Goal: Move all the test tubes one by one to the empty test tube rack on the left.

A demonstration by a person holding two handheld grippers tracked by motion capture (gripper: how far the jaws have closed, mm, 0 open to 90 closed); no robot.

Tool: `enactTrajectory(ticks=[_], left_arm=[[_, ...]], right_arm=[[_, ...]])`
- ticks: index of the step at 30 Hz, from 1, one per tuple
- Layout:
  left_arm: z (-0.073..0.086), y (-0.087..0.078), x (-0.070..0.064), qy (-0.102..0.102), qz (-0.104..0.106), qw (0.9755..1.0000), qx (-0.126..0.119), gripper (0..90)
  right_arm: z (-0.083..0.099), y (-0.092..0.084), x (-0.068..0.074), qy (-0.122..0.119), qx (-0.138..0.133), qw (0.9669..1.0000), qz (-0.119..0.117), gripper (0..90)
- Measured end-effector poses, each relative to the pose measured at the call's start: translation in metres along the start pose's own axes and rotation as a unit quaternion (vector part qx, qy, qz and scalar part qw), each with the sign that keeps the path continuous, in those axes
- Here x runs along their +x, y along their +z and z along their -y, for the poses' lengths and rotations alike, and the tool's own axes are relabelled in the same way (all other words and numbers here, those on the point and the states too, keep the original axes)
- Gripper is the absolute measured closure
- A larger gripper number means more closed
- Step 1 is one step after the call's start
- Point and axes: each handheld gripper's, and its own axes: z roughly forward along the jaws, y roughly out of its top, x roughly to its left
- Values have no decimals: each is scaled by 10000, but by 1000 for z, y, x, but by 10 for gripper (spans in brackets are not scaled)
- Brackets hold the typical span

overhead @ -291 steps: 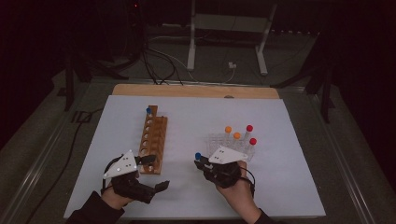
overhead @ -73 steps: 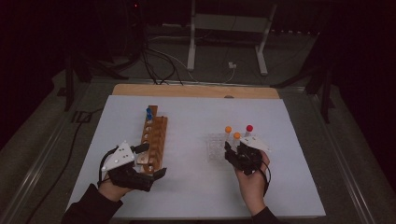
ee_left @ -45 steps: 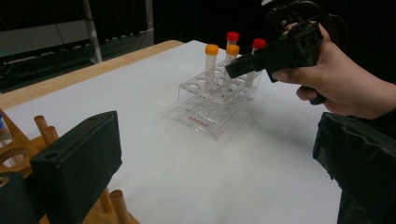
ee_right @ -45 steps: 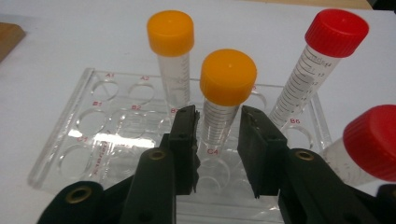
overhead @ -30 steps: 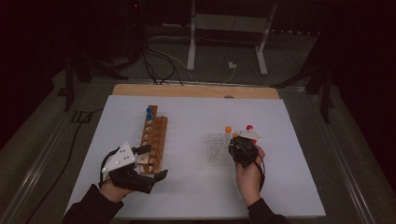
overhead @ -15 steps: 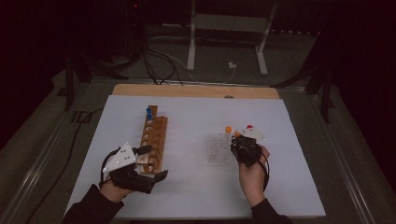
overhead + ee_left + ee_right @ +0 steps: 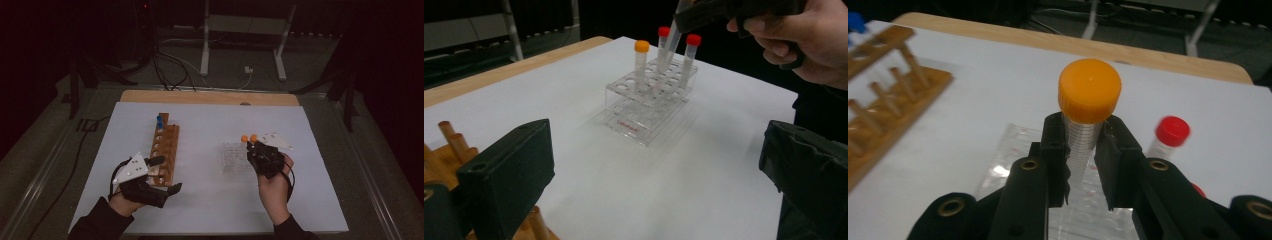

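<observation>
Orange-capped tube (image 7: pixel 1087 122) sits pinched between the two black jaws of the right gripper (image 7: pixel 1083 165), its cap standing clear above the jaw tips and its clear, ribbed body running down between them. Just below and beyond those jaws lies the clear plastic rack (image 7: pixel 1013 160), and off to the jaws' right a red-capped tube (image 7: pixel 1170 135) stands, a little blurred. From the left gripper view the held tube hangs tilted over the rack (image 7: pixel 646 107), its lower end at the rack's top holes, with another orange-capped tube (image 7: pixel 640 60) and two red-capped ones standing upright in it. The left gripper (image 7: pixel 159 175) has its jaws spread wide, a stretch of white table sheet (image 7: pixel 704 165) between them; the wooden rack (image 7: pixel 163 150) sits at those jaws, though I can't tell whether they touch it. A blue-capped tube (image 7: pixel 159 121) stands at that wooden rack's far end, well away from the jaws. Both racks rest on the white sheet, well apart from each other.
</observation>
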Motion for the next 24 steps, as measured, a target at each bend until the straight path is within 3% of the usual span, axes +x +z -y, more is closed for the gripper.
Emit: enactTrajectory(ticks=[5,10,12,17,24], left_arm=[[-1,2,-1,31,40,10000,53,21],[-6,4,-2,29,127,9999,36,24],[-9,5,-2,33,133,9999,-4,26],[-17,10,-3,121,157,9998,-48,40],[-26,28,-7,224,276,9994,-28,120]], right_arm=[[-3,-8,17,-229,7,9988,-444,746],[-3,-12,34,-392,3,9955,-865,746],[-2,-11,39,-380,50,9935,-1073,746],[6,-7,53,-618,157,9873,-1453,746],[24,1,65,-968,376,9782,-1797,745]])
